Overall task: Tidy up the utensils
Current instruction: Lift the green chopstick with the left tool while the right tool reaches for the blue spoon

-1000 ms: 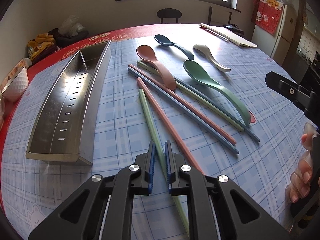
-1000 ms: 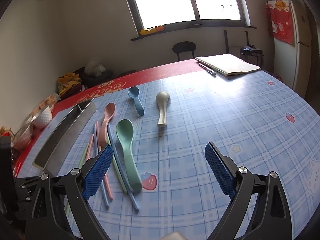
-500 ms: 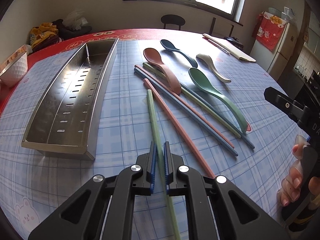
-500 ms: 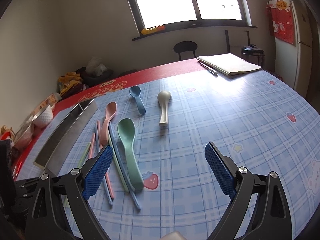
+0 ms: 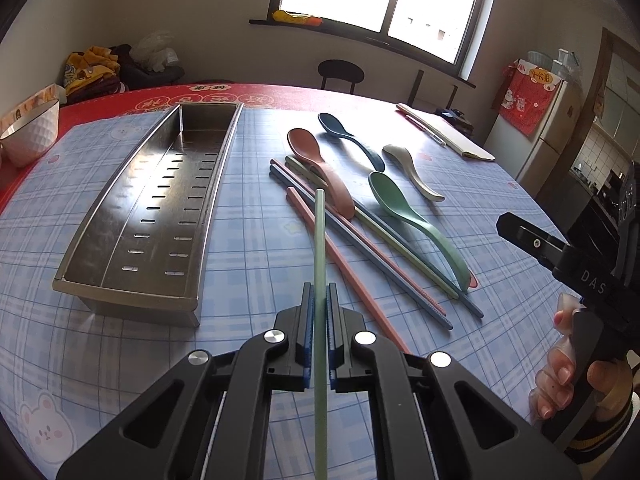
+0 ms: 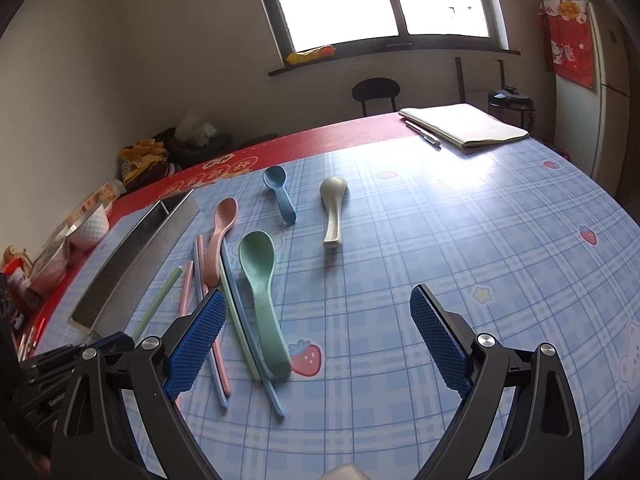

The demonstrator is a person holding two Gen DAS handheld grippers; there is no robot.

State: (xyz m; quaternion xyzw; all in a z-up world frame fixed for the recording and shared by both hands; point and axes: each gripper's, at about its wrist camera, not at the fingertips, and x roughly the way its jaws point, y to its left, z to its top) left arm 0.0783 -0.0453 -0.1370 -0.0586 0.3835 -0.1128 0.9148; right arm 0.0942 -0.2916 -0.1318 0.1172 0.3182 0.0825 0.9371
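left gripper [image 5: 319, 312] clamped on green chopstick [image 5: 319, 240], tip toward 12 o'clock, ready for metal tray [image 5: 120, 280] at 10 o'clock; right gripper [image 6: 316, 340] spread wide, idle.

The right gripper [image 6: 316, 340] hangs over the table [image 6: 460, 220] with its blue pads [image 6: 434, 336] wide apart. Between and beyond them lie a green spoon [image 6: 260, 292], pink spoon [image 6: 220, 236], blue spoon [image 6: 280, 196] and beige spoon [image 6: 334, 212], with chopsticks [image 6: 236, 320] beside the green spoon. A metal tray [image 6: 136, 256] sits left; the left gripper [image 6: 120, 340] grips a green chopstick [image 6: 160, 300], its far end raised off the table
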